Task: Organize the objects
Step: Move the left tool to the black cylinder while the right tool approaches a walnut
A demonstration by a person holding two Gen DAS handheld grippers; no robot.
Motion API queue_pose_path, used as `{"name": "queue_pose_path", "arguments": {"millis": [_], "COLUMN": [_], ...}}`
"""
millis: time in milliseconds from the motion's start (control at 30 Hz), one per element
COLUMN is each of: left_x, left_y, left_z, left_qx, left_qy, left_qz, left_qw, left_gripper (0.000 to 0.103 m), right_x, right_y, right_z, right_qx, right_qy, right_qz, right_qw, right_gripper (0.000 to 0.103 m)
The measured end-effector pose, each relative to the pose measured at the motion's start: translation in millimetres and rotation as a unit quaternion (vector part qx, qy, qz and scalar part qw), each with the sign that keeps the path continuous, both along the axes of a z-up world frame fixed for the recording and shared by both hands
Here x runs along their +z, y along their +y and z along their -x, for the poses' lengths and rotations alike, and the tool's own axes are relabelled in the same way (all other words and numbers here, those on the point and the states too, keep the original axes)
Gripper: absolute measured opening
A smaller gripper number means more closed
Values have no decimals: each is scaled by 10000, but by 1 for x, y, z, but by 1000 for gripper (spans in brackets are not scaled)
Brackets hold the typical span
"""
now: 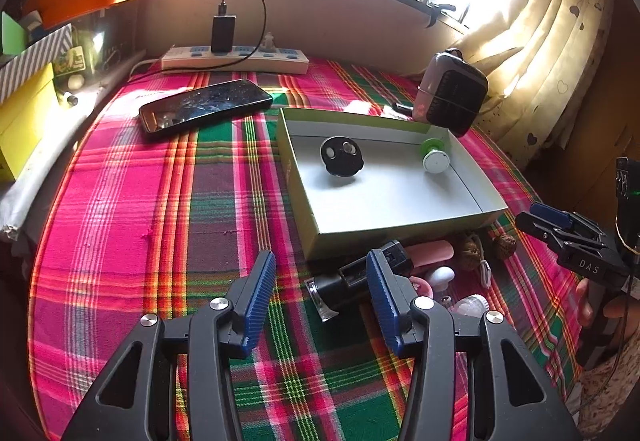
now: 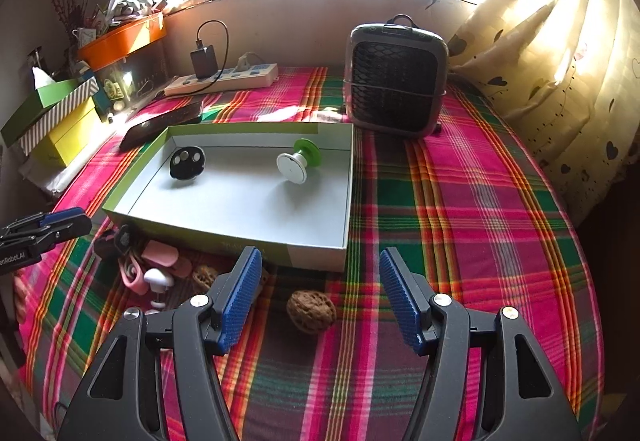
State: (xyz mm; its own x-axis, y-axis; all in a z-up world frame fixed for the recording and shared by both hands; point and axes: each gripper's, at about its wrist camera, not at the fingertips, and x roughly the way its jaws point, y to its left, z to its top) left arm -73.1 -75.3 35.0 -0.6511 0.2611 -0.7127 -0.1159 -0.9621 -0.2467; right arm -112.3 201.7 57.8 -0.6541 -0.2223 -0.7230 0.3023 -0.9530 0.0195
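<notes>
A: On the plaid cloth, left wrist view: your left gripper (image 1: 320, 293) hangs with its fingers apart and nothing between the pads. Just past its right-hand finger lies a black device (image 1: 352, 281) at the near wall of the shallow box (image 1: 384, 231). Beside it sit a pink piece (image 1: 432, 251), a small white knob (image 1: 440, 275) and two walnuts (image 1: 505, 246). Inside the box already: a black disc (image 1: 341, 156) and a green-and-white spool (image 1: 435, 157).

B: So the pile outside is what remains. How should you take the black device?

A: My judgement: shift the gripper right so both pads straddle its body, not the clear end. Close across the narrow width. It lies touching the pink piece, so come down square or you drag the neighbour along.

B: Right wrist view?

A: Your right gripper (image 2: 320, 293) is also spread, empty. One walnut (image 2: 311, 315) lies between the fingers but beyond the pads, untouched. The box's near corner (image 2: 320, 257) stands just behind it.

B: Advice?

A: Advance until the pads flank the walnut's widest part, then close gently; it is round and may roll or squirt out. Lift clear of the box wall before you carry it over. The phone (image 1: 204, 107) and heater (image 2: 396, 81) are well apart; leave them.
</notes>
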Motion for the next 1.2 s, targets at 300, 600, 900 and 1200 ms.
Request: {"name": "queue_pose_path", "arguments": {"millis": [300, 600, 900, 1200], "left_x": [-7, -9, -16, -18], "left_y": [3, 8, 16, 23], "left_z": [-9, -4, 8, 17], "left_qx": [-224, -440, -812, -1110], "left_qy": [18, 46, -24, -36], "left_qz": [41, 167, 317, 415], "left_qw": [9997, 9989, 9962, 9929], "left_gripper": [48, 51, 53, 53], "right_x": [-14, -26, -36, -39], "right_y": [10, 6, 3, 0], "right_z": [-9, -10, -3, 1], "right_qx": [59, 265, 346, 319], "right_qy": [-147, -323, -495, -548], "right_qz": [66, 81, 29, -27], "right_qw": [9999, 9991, 9982, 9980], "right_gripper": [62, 62, 63, 63]}}
